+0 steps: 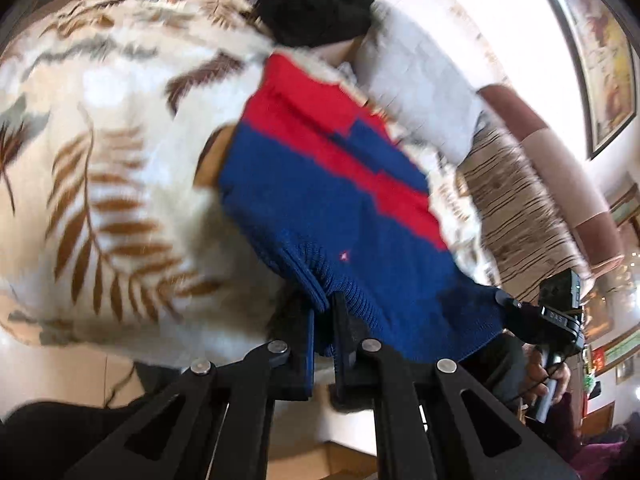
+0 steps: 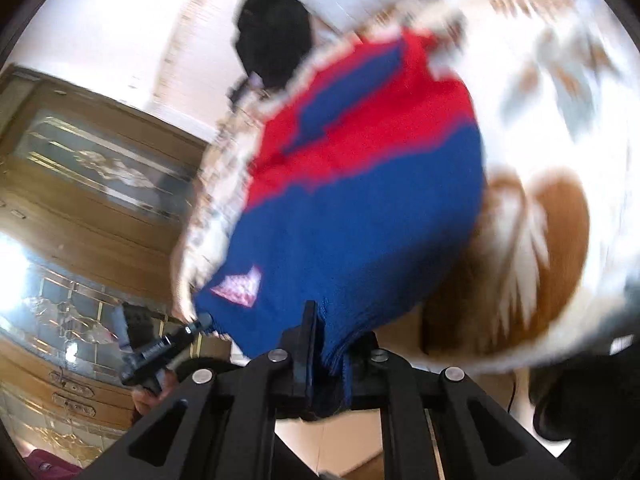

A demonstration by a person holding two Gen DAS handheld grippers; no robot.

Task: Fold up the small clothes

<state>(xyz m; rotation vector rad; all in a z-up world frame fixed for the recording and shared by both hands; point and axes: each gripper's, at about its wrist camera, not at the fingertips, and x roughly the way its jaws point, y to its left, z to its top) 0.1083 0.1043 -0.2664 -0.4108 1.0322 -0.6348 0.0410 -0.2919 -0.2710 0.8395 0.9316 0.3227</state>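
1. The leaf-print blanket (image 1: 100, 152) fills the background; I cannot tell what carries it.
2. The red and blue sweater (image 1: 332, 184) runs from my jaws toward 12 o'clock, its long axis going away from me, the blue ribbed hem nearest.
3. The left gripper (image 1: 322, 316) and the right gripper (image 2: 332, 320) each pinch that hem with jaws closed, one at each corner, so I judge both equally near for the fold.
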